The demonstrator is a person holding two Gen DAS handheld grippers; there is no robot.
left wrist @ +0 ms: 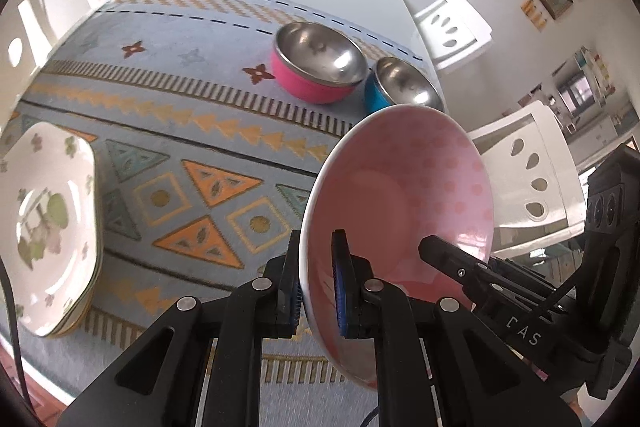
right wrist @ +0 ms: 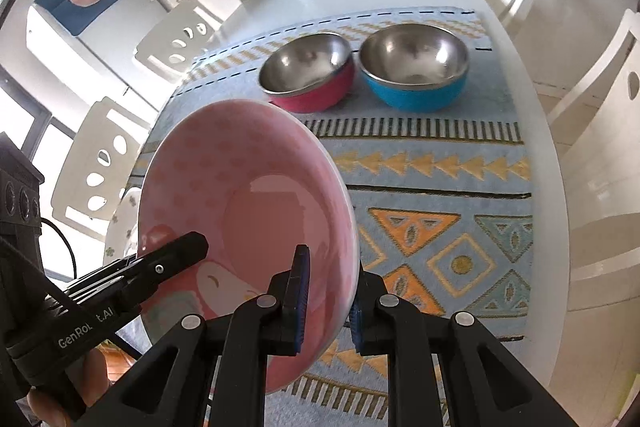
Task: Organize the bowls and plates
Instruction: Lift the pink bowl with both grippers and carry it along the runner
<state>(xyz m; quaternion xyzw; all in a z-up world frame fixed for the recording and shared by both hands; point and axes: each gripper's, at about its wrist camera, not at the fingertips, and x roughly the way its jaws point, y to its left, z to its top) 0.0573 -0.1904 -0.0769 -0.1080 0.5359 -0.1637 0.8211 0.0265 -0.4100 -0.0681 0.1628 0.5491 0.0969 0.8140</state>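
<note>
The left gripper [left wrist: 318,291], lettered "GenRobot.AI", and the right gripper [right wrist: 326,301] both clamp the rim of the pink bowl [left wrist: 404,187] tilted above the mat [left wrist: 192,147] (steel bowls [right wrist: 308,71] far, floral plates [left wrist: 48,227] left).

A pink plate [left wrist: 404,187] with darker pink dots fills the lower centre. Above it, steel bowls: one pink-sided [left wrist: 316,63], one blue-sided [left wrist: 400,87]. At left, a white floral plate [left wrist: 44,223]. The tablecloth [left wrist: 180,131] is pale blue with orange triangles.
</note>
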